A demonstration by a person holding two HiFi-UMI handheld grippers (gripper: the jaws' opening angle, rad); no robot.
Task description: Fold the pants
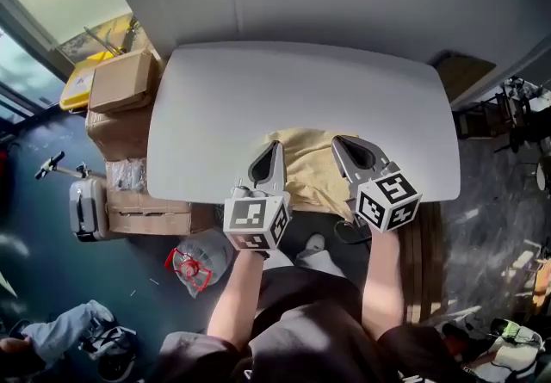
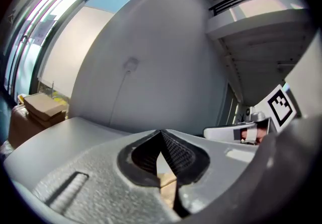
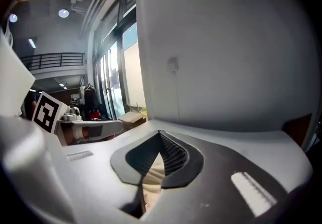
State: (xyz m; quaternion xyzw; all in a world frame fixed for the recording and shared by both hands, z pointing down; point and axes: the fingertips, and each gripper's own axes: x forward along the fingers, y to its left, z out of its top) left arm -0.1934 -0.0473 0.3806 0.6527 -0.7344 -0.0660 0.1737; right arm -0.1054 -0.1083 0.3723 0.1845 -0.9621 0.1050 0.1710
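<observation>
Tan pants (image 1: 310, 168) sit bunched at the table's (image 1: 258, 89) near edge. Their long axis looks to run from that edge toward the table's middle. The left gripper (image 1: 275, 147) and right gripper (image 1: 337, 142) lie over their two sides, both jaws closed tip to tip, with cloth showing through each slit. Cardboard boxes (image 1: 120, 82) are stacked off the table's left end.

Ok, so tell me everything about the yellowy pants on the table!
The pants are soft tan cloth, bunched in a wrinkled heap at the near edge of the white table. One part seems to droop over that edge. The left gripper and right gripper are each shut on the cloth at its far side.
</observation>
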